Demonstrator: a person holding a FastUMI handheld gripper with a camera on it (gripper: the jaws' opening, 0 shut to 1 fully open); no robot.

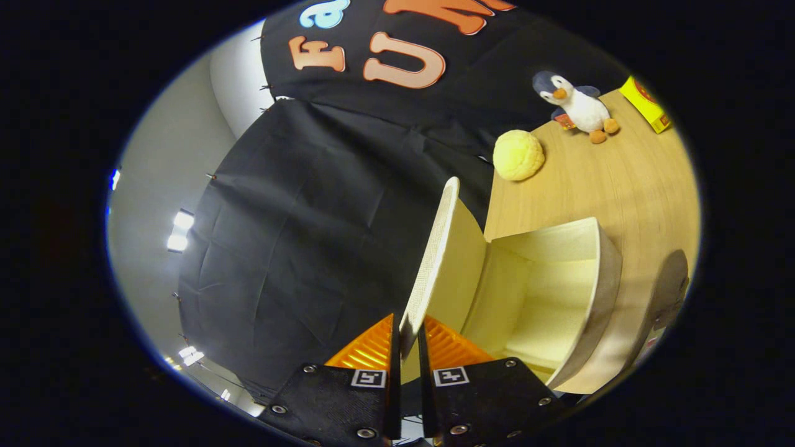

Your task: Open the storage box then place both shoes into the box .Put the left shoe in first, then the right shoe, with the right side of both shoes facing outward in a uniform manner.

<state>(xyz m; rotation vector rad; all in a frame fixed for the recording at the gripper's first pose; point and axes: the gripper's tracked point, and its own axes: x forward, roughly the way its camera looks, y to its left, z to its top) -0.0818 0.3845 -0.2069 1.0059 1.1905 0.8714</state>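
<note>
My gripper point(408, 338) is shut on the edge of the storage box's lid point(435, 248), a thin cream panel with a woven outer face, swung up and standing open. Both orange fingers point(372, 347) press on its lower edge from either side. Just beyond the lid lies the box point(605, 273) itself, cream inside with a grey outer wall, its hollow open and nothing in it. It rests on the wooden table point(596, 180). A dark shape point(671, 288) shows at the table's edge past the box; I cannot tell what it is.
Beyond the box on the table sit a yellow knobbly ball point(518, 155), a plush penguin point(577, 105) and a yellow carton point(646, 104). Black cloth walls stand behind the lid, with a pale room wall and ceiling lights off to the side.
</note>
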